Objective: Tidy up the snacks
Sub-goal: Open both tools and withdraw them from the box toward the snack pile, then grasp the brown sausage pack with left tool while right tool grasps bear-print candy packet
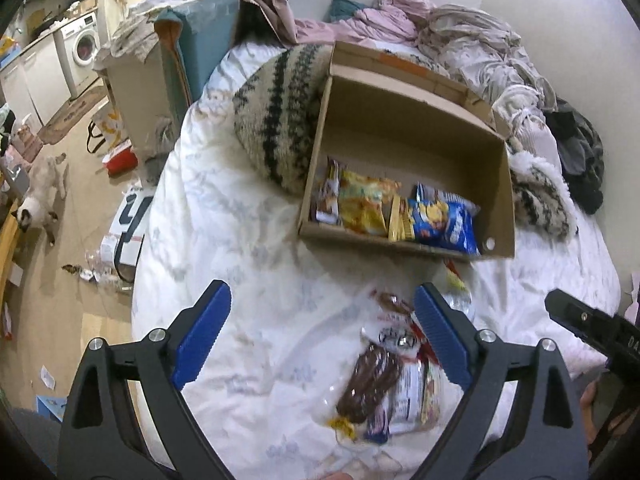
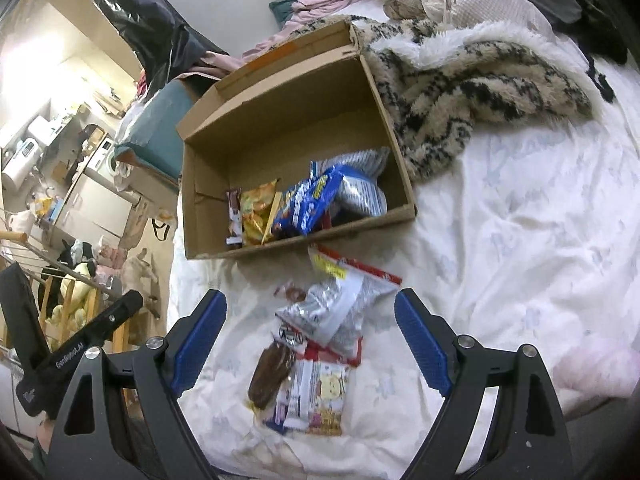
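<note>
Both grippers hang over the bed (image 1: 248,216) with nothing in them: the left gripper (image 1: 322,334) has its blue fingers spread wide, and the right gripper (image 2: 310,342) is spread just as wide.

The box (image 1: 502,184) lies open on the quilt, close to the patterned pillow (image 1: 276,112). Along its near wall some snacks already stand in a row: a brown bar (image 1: 330,192), a yellow bag (image 1: 362,202) and a blue bag (image 1: 446,220). The far part of the box is still bare.

The loose pile (image 2: 312,364) lies on the bed, just in front of the box's near wall: a silver bag (image 2: 332,308) on top, a dark chocolate pack (image 2: 270,372) and some flat packets (image 2: 320,396) under it.

The step in hand seems to be the next pick from this pile. I would take the silver bag first, because it covers the others. It is better to close on one free edge and lift slowly, so that the packets below do not come with it. Then set it upright beside the blue bag, without knocking the row down. The soft quilt gives way, so do not press deep.
</note>
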Tool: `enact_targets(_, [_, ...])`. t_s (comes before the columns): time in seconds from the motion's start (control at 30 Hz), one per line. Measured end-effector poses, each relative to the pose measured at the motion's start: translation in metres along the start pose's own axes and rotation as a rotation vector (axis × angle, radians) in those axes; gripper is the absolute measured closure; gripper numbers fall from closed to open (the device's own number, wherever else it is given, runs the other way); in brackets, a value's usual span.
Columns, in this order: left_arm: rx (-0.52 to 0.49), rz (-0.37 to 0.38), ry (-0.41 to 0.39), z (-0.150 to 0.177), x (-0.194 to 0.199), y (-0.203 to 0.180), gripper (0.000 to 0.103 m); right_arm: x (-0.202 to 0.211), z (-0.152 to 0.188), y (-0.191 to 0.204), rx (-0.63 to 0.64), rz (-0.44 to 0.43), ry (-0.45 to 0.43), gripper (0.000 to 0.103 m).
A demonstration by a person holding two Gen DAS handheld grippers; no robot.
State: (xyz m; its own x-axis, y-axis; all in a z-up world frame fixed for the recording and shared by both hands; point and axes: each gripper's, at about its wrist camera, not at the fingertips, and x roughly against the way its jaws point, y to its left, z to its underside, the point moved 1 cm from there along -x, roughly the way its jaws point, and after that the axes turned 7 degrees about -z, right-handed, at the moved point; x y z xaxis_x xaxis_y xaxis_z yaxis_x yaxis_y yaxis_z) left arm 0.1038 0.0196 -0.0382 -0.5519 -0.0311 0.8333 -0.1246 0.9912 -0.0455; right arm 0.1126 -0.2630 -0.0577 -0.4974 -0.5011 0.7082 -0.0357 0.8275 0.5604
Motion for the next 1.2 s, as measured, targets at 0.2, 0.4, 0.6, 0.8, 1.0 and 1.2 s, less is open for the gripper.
enact_targets(0.2, [-0.037, 0.008, 0.034, 0.013, -0.006, -0.013, 0.012, -0.011, 0.001, -0.006, -0.031, -0.004, 0.018, 0.014])
enact_targets(0.4, [-0.019, -0.018, 0.090, 0.015, -0.023, -0.009, 0.012, -0.024, 0.004, -0.007, 0.002, 0.049, 0.055, 0.014])
enact_targets(0.6, [-0.025, 0.050, 0.299, 0.037, -0.055, -0.013, 0.012, -0.027, 0.006, -0.027, -0.098, 0.024, 0.087, 0.014])
enact_targets(0.8, [-0.228, 0.044, 0.448, 0.068, -0.096, -0.055, 0.012, -0.028, 0.005, -0.035, -0.141, 0.041, 0.087, 0.014])
enact_targets(1.0, [-0.281, 0.038, 0.483, 0.078, -0.120, -0.069, 0.012, -0.029, 0.006, -0.034, -0.134, 0.036, 0.098, 0.014])
enact_targets(1.2, [-0.276, 0.085, 0.482, 0.077, -0.127, -0.070, 0.031, -0.031, 0.007, -0.043, -0.187, 0.018, 0.110, 0.014])
